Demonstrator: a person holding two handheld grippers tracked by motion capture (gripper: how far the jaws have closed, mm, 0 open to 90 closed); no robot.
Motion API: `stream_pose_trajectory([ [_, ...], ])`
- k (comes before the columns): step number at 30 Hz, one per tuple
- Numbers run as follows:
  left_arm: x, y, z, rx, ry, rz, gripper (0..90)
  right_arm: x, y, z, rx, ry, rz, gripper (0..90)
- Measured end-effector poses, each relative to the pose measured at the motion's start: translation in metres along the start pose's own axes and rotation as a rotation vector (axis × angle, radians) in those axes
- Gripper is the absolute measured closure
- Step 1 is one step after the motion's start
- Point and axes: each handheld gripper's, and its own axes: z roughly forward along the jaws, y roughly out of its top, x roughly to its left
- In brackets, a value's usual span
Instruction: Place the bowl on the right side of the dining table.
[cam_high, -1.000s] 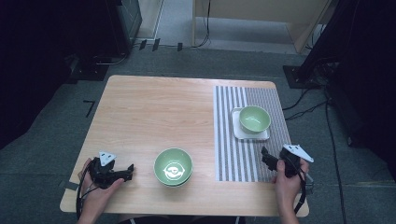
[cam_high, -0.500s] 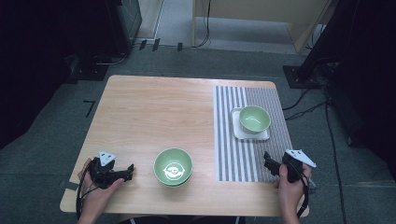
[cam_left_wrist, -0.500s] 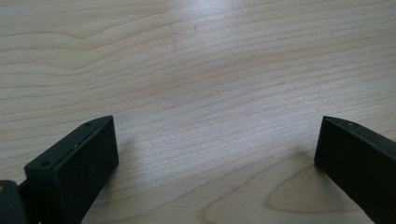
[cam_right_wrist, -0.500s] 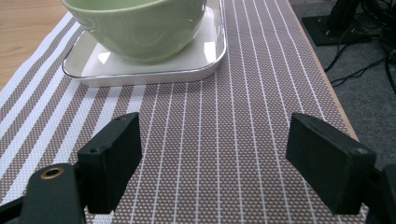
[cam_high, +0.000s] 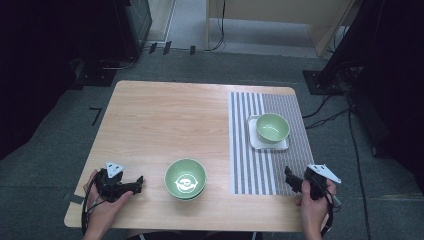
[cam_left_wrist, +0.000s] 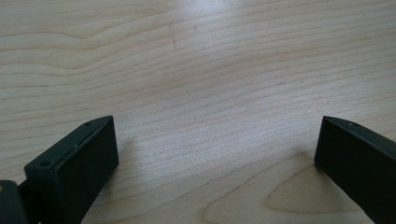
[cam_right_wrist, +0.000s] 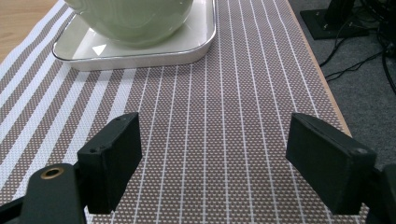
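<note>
A green bowl (cam_high: 185, 178) with a white pattern inside sits near the table's front edge, centre. A plain pale green bowl (cam_high: 272, 126) rests on a white square plate (cam_high: 255, 142) on the striped placemat (cam_high: 250, 165); the bowl (cam_right_wrist: 135, 18) and plate (cam_right_wrist: 140, 51) lie ahead in the right gripper view. My left gripper (cam_high: 138, 183) rests at the front left, left of the patterned bowl, open (cam_left_wrist: 215, 154) over bare wood. My right gripper (cam_high: 290, 178) is at the front right over the placemat's near end, open (cam_right_wrist: 212, 154) with nothing between its jaws.
The wooden table (cam_high: 165, 120) is bare across its back and left. The placemat runs along the right side, close to the table's right edge (cam_right_wrist: 327, 88). Dark stands and cables (cam_high: 330, 107) lie on the grey floor around the table.
My right gripper has drawn back slightly toward the front edge of the table. The left gripper and both bowls have stayed put.
</note>
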Motion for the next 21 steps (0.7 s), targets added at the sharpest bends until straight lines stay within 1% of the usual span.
stream_pose_trajectory([
  [8,0.0,0.0,0.0,0.0,0.0,0.0,0.0,-0.003,-0.004,-0.002,0.009,-0.006,-0.006,18.2],
  [11,0.0,0.0,0.0,0.0,0.0,0.0,0.0,-0.006,-0.007,-0.003,0.016,-0.009,0.002,18.2],
  [21,0.0,0.0,0.0,0.0,0.0,0.0,0.0,-0.015,-0.015,-0.006,0.034,-0.019,0.0,18.2],
])
